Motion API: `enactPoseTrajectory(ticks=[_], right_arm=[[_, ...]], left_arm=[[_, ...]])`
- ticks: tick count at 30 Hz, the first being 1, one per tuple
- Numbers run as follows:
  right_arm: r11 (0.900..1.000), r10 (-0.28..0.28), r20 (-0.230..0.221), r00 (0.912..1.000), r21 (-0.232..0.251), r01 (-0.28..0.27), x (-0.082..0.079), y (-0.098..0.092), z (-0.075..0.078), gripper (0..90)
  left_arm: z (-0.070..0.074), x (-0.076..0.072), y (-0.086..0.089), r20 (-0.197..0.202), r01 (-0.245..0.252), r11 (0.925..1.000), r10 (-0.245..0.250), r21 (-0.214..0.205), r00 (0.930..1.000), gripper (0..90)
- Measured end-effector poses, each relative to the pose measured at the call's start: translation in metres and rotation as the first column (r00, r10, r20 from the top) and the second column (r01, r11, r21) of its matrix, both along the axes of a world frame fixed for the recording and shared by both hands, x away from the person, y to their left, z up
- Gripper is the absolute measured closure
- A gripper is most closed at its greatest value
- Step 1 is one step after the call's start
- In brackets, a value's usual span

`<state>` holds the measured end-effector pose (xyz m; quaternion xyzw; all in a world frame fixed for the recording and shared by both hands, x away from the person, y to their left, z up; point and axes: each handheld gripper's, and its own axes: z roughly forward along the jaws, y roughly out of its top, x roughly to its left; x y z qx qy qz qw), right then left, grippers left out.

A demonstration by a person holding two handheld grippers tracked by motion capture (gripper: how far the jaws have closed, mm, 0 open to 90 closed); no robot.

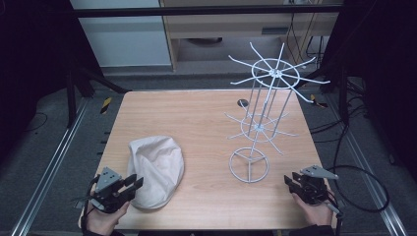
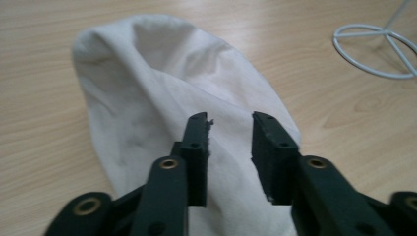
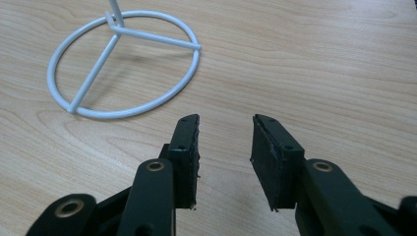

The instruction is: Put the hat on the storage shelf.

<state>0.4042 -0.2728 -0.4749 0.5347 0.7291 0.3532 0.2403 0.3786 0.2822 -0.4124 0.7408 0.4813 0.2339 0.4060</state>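
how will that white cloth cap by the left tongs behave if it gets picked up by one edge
The white cloth cap lies slumped and creased on the table, so it will probably sag and fold when lifted by one edge. It looks like thin fabric, likely light for its size. The left tongs stand open just above it; pushed, it would more likely bunch up than slide whole.
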Motion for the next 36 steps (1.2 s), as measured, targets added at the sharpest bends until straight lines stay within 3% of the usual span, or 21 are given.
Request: enactPoseTrajectory(ticks=[8,13,18,24,36], right_arm=[[1.0000,0.001,-0.003,1.0000,0.003,-0.001,0.000,0.000,0.000,62.3],[1.0000,0.002,-0.005,1.0000,0.006,-0.002,0.001,0.000,-0.001,62.1],[1.0000,0.002,-0.007,1.0000,0.003,-0.002,0.001,-0.001,-0.001,62.0],[1.0000,0.000,-0.012,0.9999,0.000,0.000,0.001,0.001,-0.001,62.0],[1.0000,0.008,-0.015,0.9999,-0.005,-0.008,0.002,0.002,-0.002,61.9]], left_arm=[[0.004,0.017,0.012,-0.014,-0.071,0.9975,0.071,0.006,0.9974,43.4],[0.005,0.028,0.012,-0.019,-0.084,0.9963,0.084,0.019,0.9963,36.0],[0.002,0.045,0.006,-0.049,-0.121,0.9920,0.123,0.036,0.9912,29.4],[-0.007,0.058,0.000,-0.075,-0.133,0.9895,0.137,0.055,0.9877,29.1],[-0.022,0.069,-0.008,-0.097,-0.146,0.9832,0.157,0.109,0.9828,51.0]])
